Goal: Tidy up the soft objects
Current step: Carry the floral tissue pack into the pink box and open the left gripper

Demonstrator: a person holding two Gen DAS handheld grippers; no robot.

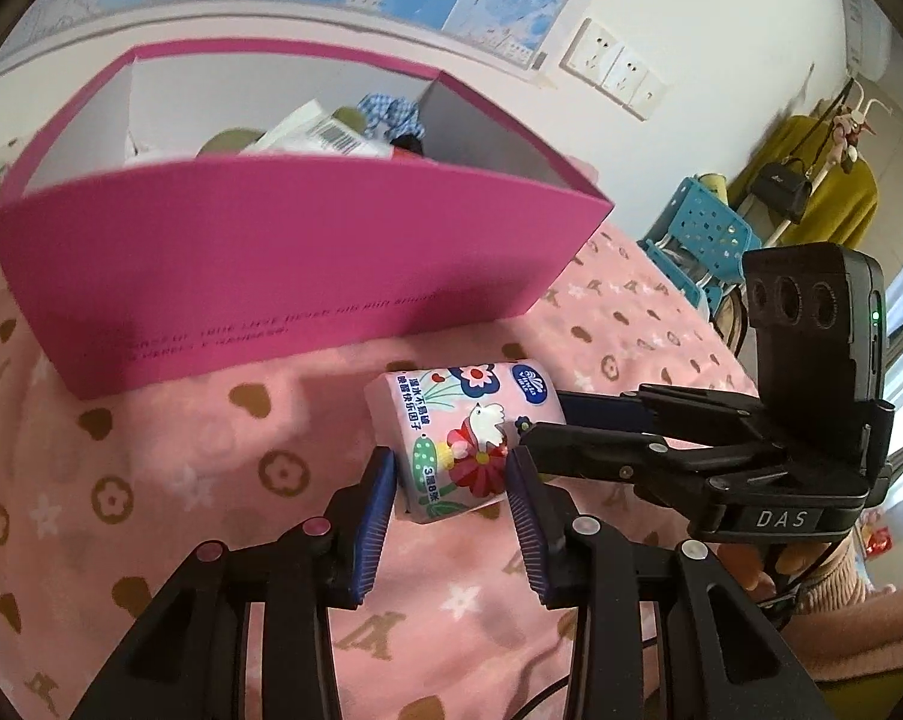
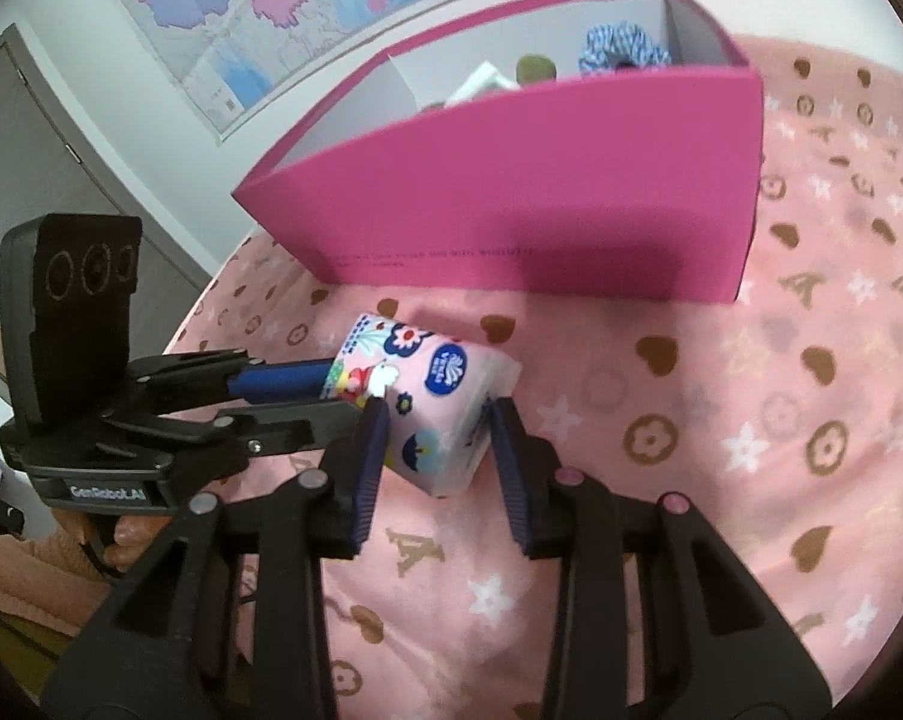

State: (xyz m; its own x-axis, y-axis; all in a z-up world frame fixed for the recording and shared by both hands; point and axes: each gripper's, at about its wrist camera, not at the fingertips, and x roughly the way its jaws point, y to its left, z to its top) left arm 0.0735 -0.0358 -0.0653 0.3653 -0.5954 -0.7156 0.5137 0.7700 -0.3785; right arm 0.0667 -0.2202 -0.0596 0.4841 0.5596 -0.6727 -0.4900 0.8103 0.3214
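A pink tissue pack [image 1: 460,435] with flower print sits between both grippers, a little above the pink blanket [image 1: 181,480]. My left gripper [image 1: 451,468] is shut on its near end. My right gripper [image 2: 436,420] is shut on its other end; the pack also shows in the right wrist view [image 2: 430,396]. Each gripper appears in the other's view, the right one [image 1: 547,420] coming from the right, the left one [image 2: 331,387] from the left. A magenta box [image 1: 283,252] stands just behind, holding a blue checked cloth [image 1: 388,111], green items and a white pack.
The box [image 2: 541,192] sits on the bed near the wall with a map [image 2: 271,12]. A blue perforated basket [image 1: 706,228] and a coat rack with a yellow garment [image 1: 823,192] stand off the bed's right side. Wall sockets [image 1: 619,69] are behind.
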